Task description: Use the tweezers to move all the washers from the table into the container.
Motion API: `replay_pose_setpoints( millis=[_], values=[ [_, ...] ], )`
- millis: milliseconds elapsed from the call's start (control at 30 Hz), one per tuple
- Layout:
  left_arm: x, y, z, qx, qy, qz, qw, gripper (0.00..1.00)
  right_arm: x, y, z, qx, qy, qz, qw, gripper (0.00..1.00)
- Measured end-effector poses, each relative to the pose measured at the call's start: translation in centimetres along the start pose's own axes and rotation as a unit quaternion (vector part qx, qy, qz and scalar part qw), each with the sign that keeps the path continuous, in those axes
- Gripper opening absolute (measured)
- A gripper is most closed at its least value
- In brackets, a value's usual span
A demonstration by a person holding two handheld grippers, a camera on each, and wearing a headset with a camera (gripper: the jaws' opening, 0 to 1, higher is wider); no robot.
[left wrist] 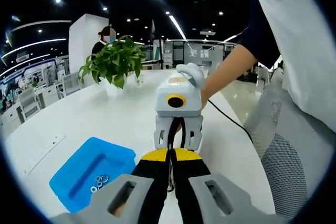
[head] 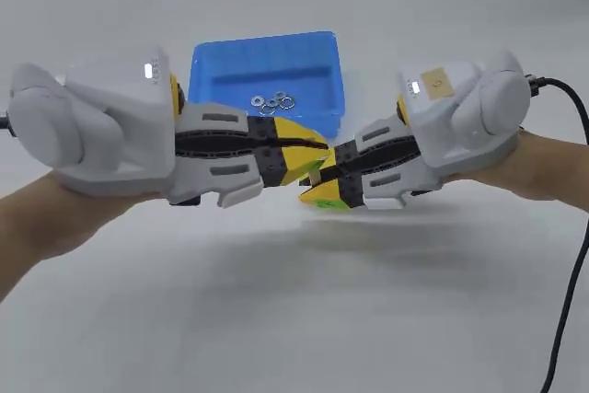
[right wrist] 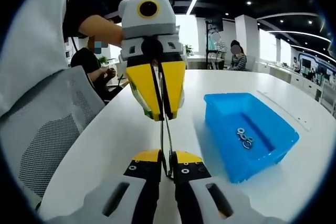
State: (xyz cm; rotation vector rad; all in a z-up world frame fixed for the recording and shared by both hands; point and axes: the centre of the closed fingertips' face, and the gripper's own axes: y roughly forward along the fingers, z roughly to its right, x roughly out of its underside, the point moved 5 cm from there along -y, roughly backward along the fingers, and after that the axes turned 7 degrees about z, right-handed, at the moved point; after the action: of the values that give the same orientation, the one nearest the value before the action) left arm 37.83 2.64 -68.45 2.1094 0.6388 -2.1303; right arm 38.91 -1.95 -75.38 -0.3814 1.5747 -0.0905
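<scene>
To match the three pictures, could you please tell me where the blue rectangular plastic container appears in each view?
Head view: the blue rectangular plastic container, upper centre.
Left gripper view: the container, lower left.
Right gripper view: the container, right of centre.
Shared landmark: the small silver metal washers clustered inside it.

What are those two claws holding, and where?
The tweezers. The right gripper pinches one end and the left gripper pinches the other end.

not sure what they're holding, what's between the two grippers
The tweezers: in the right gripper view they span from the right gripper up to the left gripper.
</scene>
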Motion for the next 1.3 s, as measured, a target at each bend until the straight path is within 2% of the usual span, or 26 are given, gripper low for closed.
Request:
replay_pose_setpoints(
  millis=[133, 300, 533, 633, 700, 800, 1033, 1067, 1200, 1300],
  values=[
    [0.0, -0.1, -0.2, -0.006, -0.009, -0.004, 0.9999, 0.06, -0.1, 0.1, 0.1, 0.001, -0.003, -0.001, 1.0000, 0.08],
    [-0.3, -0.5, -0.4, -0.016, -0.036, 0.004, 0.9992, 0.08, -0.5, 0.1, 0.0, 0.004, -0.002, 0.003, 1.0000, 0.08],
    [-1.1, -1.6, -0.3, -0.024, -0.044, 0.009, 0.9987, 0.19, -1.4, -0.2, 0.1, 0.017, 0.003, 0.010, 0.9998, 0.08],
    [-1.2, -2.4, -0.4, -0.039, -0.039, 0.001, 0.9985, 0.23, -1.9, -0.4, 0.1, 0.024, 0.002, 0.008, 0.9997, 0.09],
    [-1.2, -3.1, -0.3, -0.048, -0.047, -0.001, 0.9978, 0.28, -2.4, -0.6, 0.0, 0.026, 0.001, 0.007, 0.9996, 0.09],
    [-1.4, -4.3, -0.1, -0.067, -0.049, 0.013, 0.9964, 0.34, -3.2, -0.8, -0.2, 0.029, -0.001, 0.007, 0.9996, 0.09],
    [-1.3, -7.6, 0.8, -0.110, -0.069, 0.030, 0.9911, 0.51, -7.5, -2.0, 0.5, 0.036, -0.019, 0.024, 0.9989, 0.09],
    [-1.3, -7.7, 0.8, -0.113, -0.070, 0.031, 0.9907, 0.53, -7.8, -2.0, 0.6, 0.037, -0.020, 0.026, 0.9988, 0.09],
    [-0.7, -9.2, 1.1, -0.141, -0.081, 0.038, 0.9860, 0.64, -10.0, -2.1, 1.3, 0.044, -0.033, 0.036, 0.9979, 0.09],
    [-0.1, -10.2, 1.0, -0.163, -0.098, 0.037, 0.9810, 0.70, -11.4, -2.1, 2.1, 0.050, -0.048, 0.037, 0.9969, 0.09]
  ],
)
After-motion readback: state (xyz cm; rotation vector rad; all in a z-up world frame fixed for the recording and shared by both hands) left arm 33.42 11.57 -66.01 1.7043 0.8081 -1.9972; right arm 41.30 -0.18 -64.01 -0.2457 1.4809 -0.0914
